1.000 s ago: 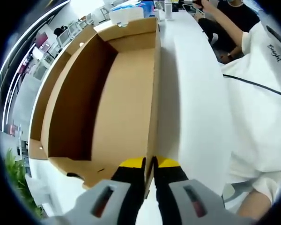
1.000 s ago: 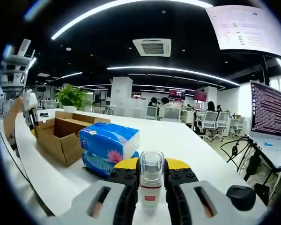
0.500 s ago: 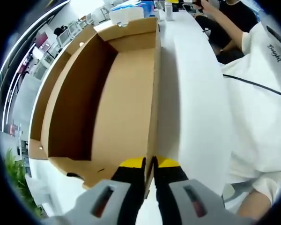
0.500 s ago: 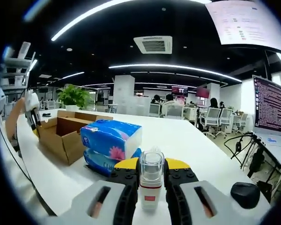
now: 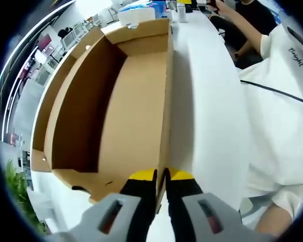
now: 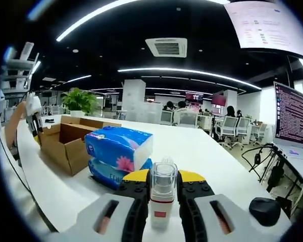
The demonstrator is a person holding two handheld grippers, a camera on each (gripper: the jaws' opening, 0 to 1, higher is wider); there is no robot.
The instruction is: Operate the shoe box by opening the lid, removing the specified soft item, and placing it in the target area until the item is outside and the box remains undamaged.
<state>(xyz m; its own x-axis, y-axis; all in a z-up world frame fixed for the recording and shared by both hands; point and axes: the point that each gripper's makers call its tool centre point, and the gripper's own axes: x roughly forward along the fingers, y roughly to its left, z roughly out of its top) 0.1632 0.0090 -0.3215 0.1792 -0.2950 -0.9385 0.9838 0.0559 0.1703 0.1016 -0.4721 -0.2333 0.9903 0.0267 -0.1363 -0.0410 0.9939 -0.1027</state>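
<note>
Left gripper [image 5: 160,176]: its 2 jaws are pinched nearly together on the thin edge of the cardboard lid [image 5: 136,111], which runs straight ahead from the tips. The grip looks meant to hold the lid swung open, so the box stays accessible.

Shoe box [image 6: 65,143]: seen from the right gripper view, it sits open on the white table [image 6: 202,151], far off to the left of that gripper; the left gripper [image 6: 34,117] shows at its far corner, holding the lid up.

Right gripper [image 6: 163,187]: jaws closed around a small clear-capped bottle [image 6: 162,194], held upright between the tips, apparently lifted just above the table.

Tissue packs [image 6: 118,154]: 2 blue soft packs stacked, just ahead and left of the right gripper, outside the box, between it and the shoe box. Probably the soft item, already out.

Box interior: I cannot tell whether anything is left inside.

Person in a white shirt [image 5: 280,116]: to the right of the left gripper, alongside the table.

Risk: hard pulling on the pinched edge could crease the cardboard.
</note>
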